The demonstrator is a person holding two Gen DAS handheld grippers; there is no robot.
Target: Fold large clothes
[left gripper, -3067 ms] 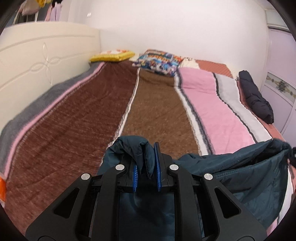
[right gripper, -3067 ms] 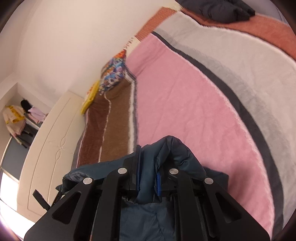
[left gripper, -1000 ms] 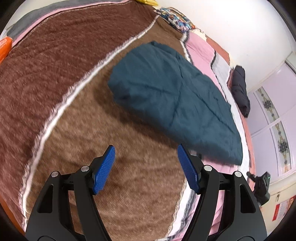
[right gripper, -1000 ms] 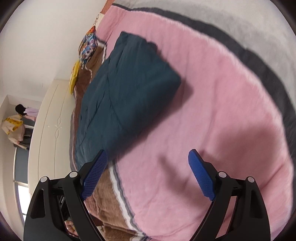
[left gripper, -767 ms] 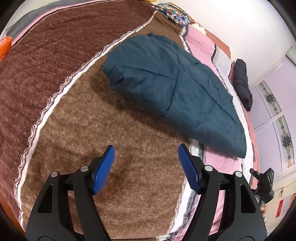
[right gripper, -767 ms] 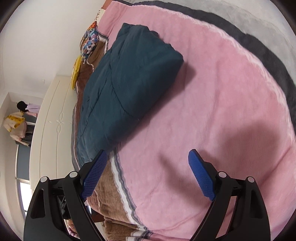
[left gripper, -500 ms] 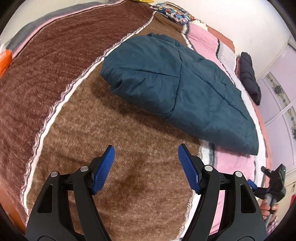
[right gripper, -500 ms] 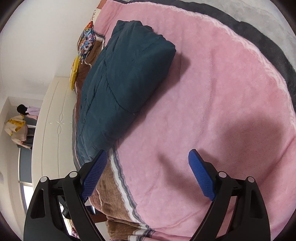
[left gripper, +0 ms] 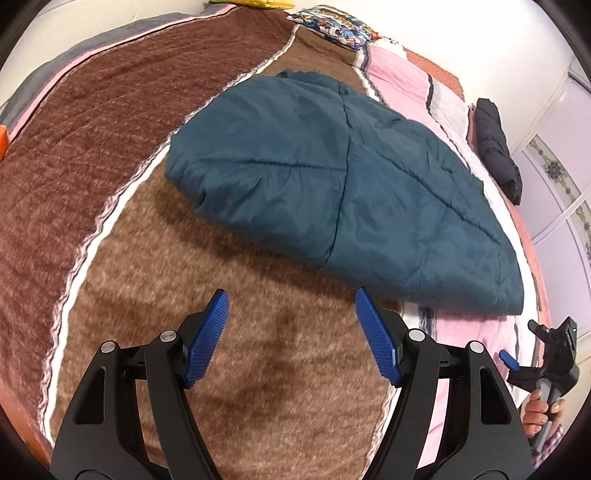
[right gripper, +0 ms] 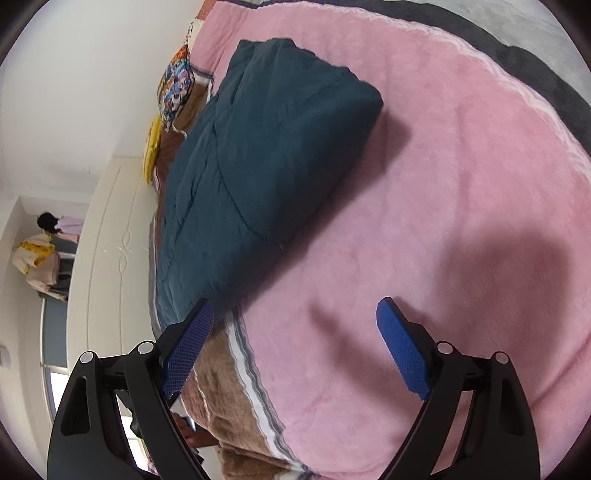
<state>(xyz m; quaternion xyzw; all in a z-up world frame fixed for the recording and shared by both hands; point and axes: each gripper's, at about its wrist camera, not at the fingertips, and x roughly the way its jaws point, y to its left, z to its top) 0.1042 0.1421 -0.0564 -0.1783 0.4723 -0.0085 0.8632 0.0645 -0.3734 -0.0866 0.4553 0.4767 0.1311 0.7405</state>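
A dark teal padded jacket [left gripper: 332, 195] lies folded into a thick rectangle on the striped bed blanket [left gripper: 110, 147]. It also shows in the right wrist view [right gripper: 258, 177]. My left gripper [left gripper: 291, 332] is open and empty, held above the brown stripe just short of the jacket's near edge. My right gripper [right gripper: 295, 350] is open and empty, above the pink stripe [right gripper: 443, 221] beside the jacket's near end. The right gripper also shows at the far right of the left wrist view [left gripper: 546, 362], held by a hand.
A patterned pillow [left gripper: 332, 26] and a yellow pillow [left gripper: 255, 3] lie at the far end of the bed. A black garment [left gripper: 496, 144] lies at the bed's right edge by lilac wardrobe doors [left gripper: 561, 177]. A cream headboard [right gripper: 107, 258] stands on the left.
Three seconds ago both grippers were shut on the jacket. Now both are open and drawn back, and the jacket lies folded on the bed. In the last second only small camera shifts.
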